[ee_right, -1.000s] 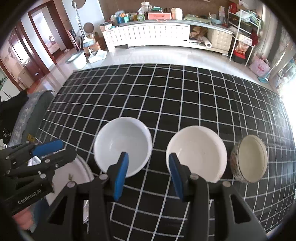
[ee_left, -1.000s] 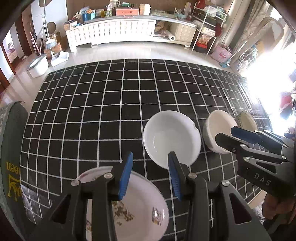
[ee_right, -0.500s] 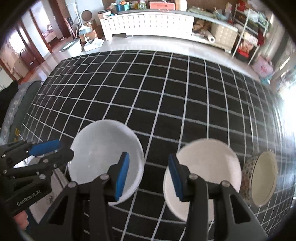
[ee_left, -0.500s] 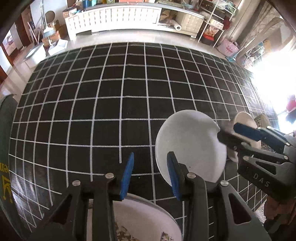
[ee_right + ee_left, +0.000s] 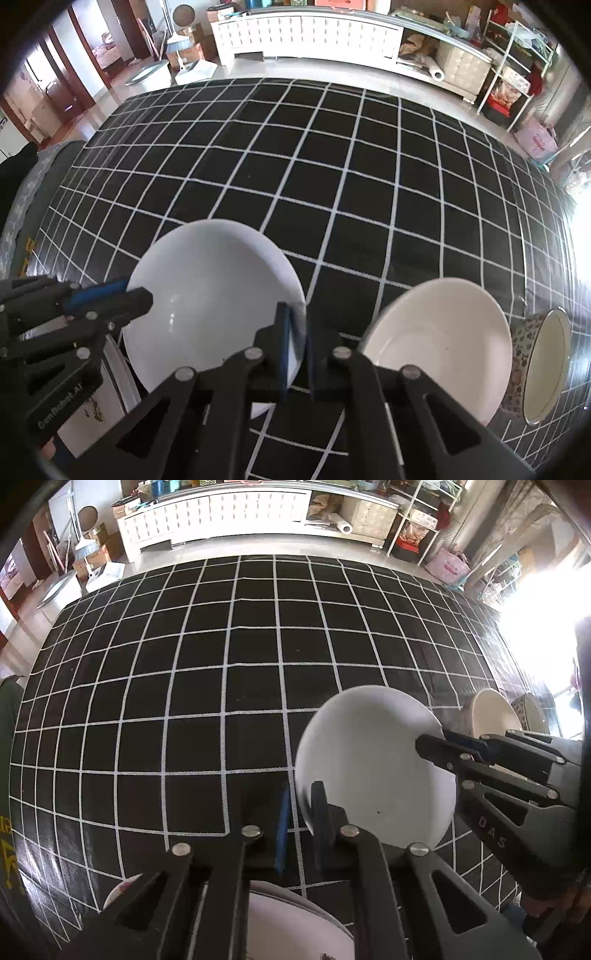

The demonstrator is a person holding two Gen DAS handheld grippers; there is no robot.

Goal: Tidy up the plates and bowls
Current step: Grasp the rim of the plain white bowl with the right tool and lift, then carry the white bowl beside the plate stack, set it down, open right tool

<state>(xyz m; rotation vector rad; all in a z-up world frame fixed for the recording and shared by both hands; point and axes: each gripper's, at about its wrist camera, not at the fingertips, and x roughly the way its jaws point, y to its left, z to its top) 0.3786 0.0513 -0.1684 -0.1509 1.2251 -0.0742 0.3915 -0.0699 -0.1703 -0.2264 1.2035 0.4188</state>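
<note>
White bowl (image 5: 214,295) on black grid cloth (image 5: 221,664), pinched at opposite rims: left gripper (image 5: 300,825) clamped on left edge, right gripper (image 5: 295,354) on right edge. Patterned plate (image 5: 291,926) lies near-left of bowl (likely stacking target); cream bowl (image 5: 439,343) to right.

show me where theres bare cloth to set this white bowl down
The far stretch of the grid cloth, from the bowls to the far edge, is bare, as is the left part. The near edge is crowded: white bowl held by the left gripper and right gripper, cream bowl, patterned bowl, floral plate.
</note>
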